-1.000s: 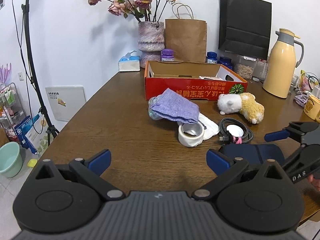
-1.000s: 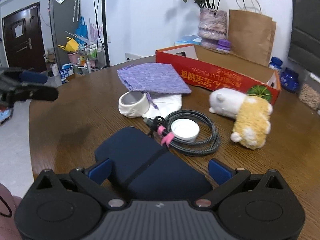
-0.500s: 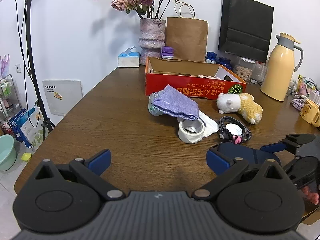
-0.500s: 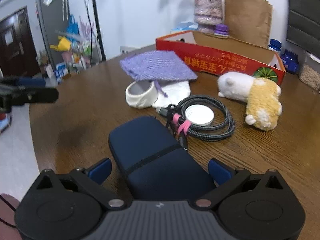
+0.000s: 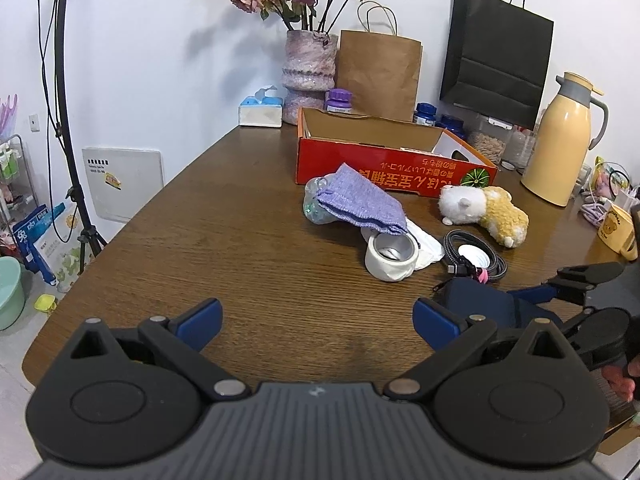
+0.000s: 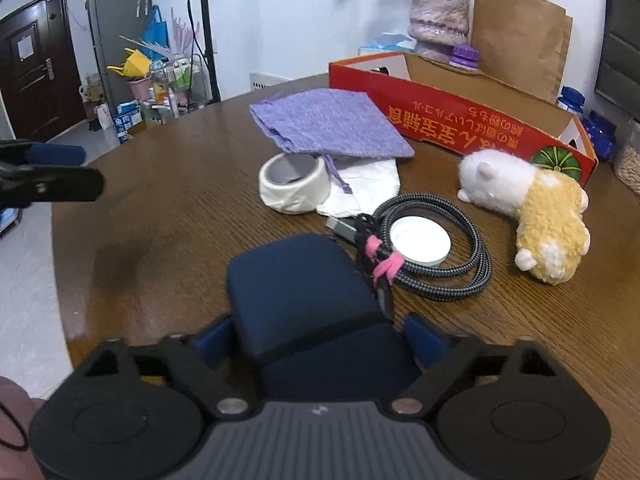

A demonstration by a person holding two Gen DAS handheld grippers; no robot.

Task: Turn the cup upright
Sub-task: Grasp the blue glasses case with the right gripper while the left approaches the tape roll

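A dark blue cup (image 6: 296, 280) lies on its side near the front edge of the wooden table (image 6: 168, 216), its near end toward the right wrist camera. My right gripper (image 6: 318, 334) straddles that end. Its jaws are closing, and the blue pads (image 6: 212, 334) meet the cup's two sides. In the left wrist view the cup (image 5: 480, 304) shows at the lower right, with the right gripper (image 5: 580, 280) reaching over it. My left gripper (image 5: 318, 320) hovers open over bare table to the left, nothing between its fingers.
Just beyond the cup lie a coiled braided cable with a white disc (image 6: 424, 240), a white ring-shaped pot (image 6: 294, 188), a purple cloth pouch (image 6: 328, 128) and a plush toy (image 6: 532, 208). A red cardboard box (image 5: 384, 156) stands behind, and a yellow mug (image 5: 618, 232) and thermos (image 5: 560, 144) stand at the right.
The right gripper has moved forward along the dark blue cup, and its jaws have narrowed from wide open onto the cup's sides. The left gripper has barely moved.
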